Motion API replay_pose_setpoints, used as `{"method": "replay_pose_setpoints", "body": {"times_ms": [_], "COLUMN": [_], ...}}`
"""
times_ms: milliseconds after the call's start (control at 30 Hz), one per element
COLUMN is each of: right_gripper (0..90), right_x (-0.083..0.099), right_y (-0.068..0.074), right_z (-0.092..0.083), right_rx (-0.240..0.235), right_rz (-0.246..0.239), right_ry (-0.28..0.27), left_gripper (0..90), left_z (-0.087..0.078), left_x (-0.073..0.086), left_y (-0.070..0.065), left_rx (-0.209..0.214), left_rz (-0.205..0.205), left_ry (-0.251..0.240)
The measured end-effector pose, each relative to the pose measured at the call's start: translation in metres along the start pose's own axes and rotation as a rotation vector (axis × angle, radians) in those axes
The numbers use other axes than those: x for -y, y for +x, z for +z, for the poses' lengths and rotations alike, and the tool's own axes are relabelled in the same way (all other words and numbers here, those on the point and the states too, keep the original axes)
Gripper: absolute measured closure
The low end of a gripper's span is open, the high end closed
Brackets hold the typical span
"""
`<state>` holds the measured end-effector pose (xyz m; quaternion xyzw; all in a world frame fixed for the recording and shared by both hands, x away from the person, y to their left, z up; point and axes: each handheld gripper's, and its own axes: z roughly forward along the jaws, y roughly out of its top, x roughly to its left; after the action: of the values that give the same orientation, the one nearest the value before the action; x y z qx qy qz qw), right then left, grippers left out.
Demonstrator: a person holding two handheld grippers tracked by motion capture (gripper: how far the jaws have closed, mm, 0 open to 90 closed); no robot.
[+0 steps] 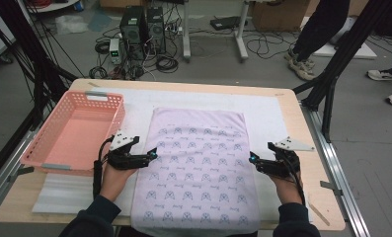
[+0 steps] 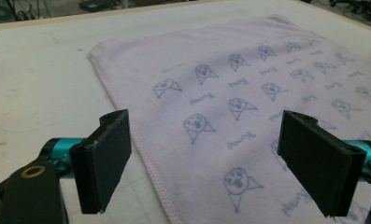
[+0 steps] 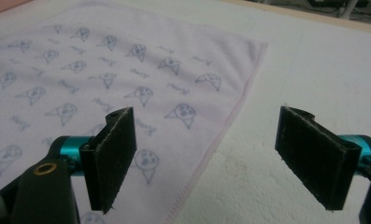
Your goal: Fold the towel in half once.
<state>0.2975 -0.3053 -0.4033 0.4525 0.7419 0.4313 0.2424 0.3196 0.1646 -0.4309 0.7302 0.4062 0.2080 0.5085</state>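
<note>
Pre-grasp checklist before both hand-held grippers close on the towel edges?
1. Towel lies flat and spread out: ok.
2. Left hand-held gripper open, jaws astride the towel's left hem: ok.
3. Right hand-held gripper open, jaws astride the right hem: ok.
4. Both at about the same point along the towel in the high view: ok.
5. Jaws low enough to catch the cloth: cannot tell.
6. Pink basket apart from the towel: ok.

no readable text, small script marks printed on the lilac towel (image 1: 198,153) too blurred to read
</note>
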Motion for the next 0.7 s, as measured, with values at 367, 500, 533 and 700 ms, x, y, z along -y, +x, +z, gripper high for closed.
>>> {"method": "replay_pose_setpoints", "body": {"times_ms": [367, 500, 533, 700], "right_gripper": [19.6, 19.6, 19.6, 19.6], "right_x": [-0.007, -0.015, -0.016, -0.021], "right_y": [-0.018, -0.023, -0.024, -0.027], "right_z": [0.038, 0.055, 0.06, 0.078], "right_rx": [-0.023, -0.035, -0.036, -0.041], "right_rz": [0.016, 0.019, 0.016, 0.032], "right_ry": [0.079, 0.129, 0.139, 0.171], "left_gripper": [19.9, 22.4, 22.5, 23.0], "left_z": [0.043, 0.06, 0.063, 0.074], "left_x": [-0.019, -0.027, -0.028, -0.027], "left_y": [0.009, 0.018, 0.021, 0.03], "left_rx": [0.014, -0.011, -0.012, -0.046], "left_rz": [-0.073, -0.09, -0.098, -0.112], "left_ry": [0.046, 0.08, 0.099, 0.153]}}
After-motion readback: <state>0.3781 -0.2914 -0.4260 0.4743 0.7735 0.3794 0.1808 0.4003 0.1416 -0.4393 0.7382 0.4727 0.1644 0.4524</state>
